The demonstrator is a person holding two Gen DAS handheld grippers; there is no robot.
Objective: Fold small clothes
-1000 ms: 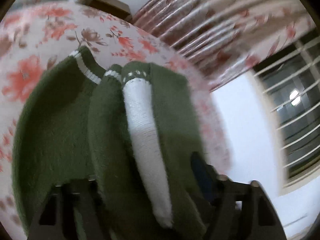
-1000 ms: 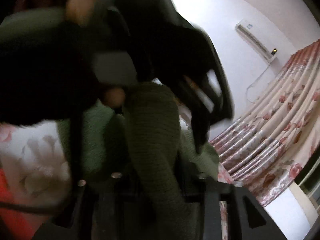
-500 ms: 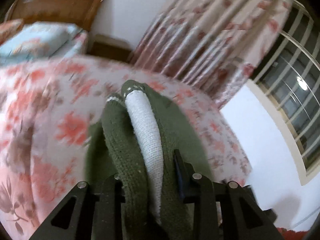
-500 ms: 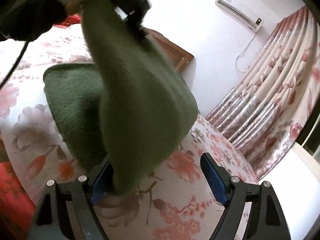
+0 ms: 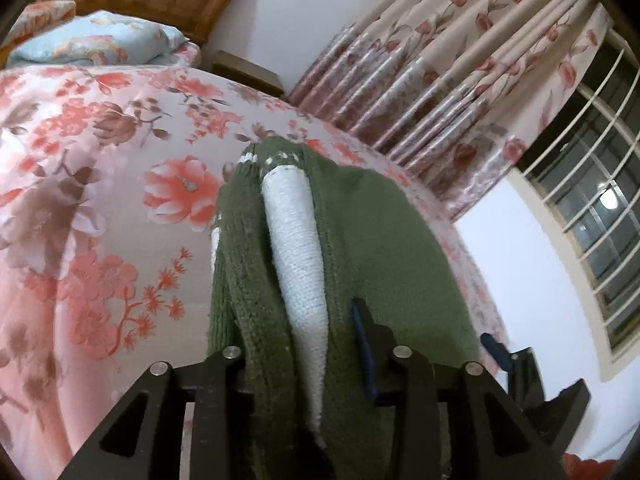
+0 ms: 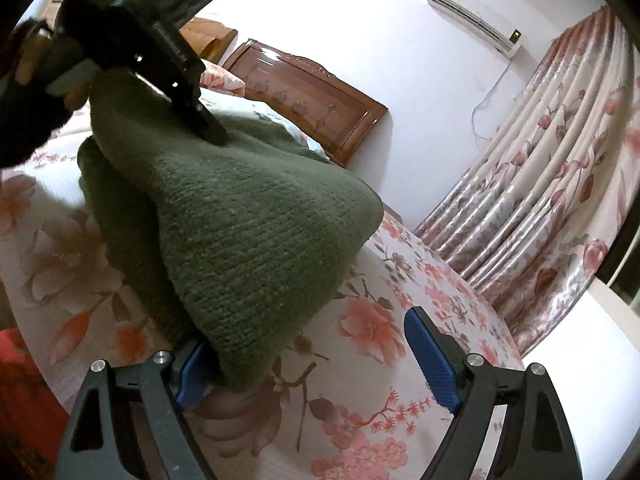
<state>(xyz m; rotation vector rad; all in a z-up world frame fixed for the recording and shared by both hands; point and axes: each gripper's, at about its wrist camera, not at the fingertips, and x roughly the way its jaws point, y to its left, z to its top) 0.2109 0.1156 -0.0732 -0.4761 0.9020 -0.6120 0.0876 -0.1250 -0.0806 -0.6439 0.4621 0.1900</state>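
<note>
Dark green knitted garment with a white ribbed band (image 5: 296,248), seen along the left gripper (image 5: 304,364); the fingers are clamped together on a bunched thickness of the knit, which rises between them and drapes forward and down toward the bed covered in a pink floral quilt (image 5: 100,200); the far end, edged with small white stitches, appears to reach the quilt, though contact cannot be confirmed. In the right wrist view the same garment (image 6: 248,232) hangs as a broad cone from the left gripper (image 6: 208,128), which pinches it from above; its lower folds lie heaped on the floral quilt (image 6: 360,380). The right gripper (image 6: 316,364) sits low and near the quilt, its blue-padded fingers (image 6: 430,364) spread wide apart; the garment's lowest corner lies against the left-hand pad without being pinched.

Handling, as judged: the knit looks thick, soft and limp; light, not fragile; its coarse surface should resist slipping; it will sag and stretch under its own weight, so a hold spanning several layers at a hem or corner is preferable to a single-layer pinch. The hanging corner beside the open fingers appears the natural place to take hold. The left gripper is raised and angled downward over the bed; the right is nearly level, pointing across the quilt toward the patterned curtains (image 6: 540,184).
</note>
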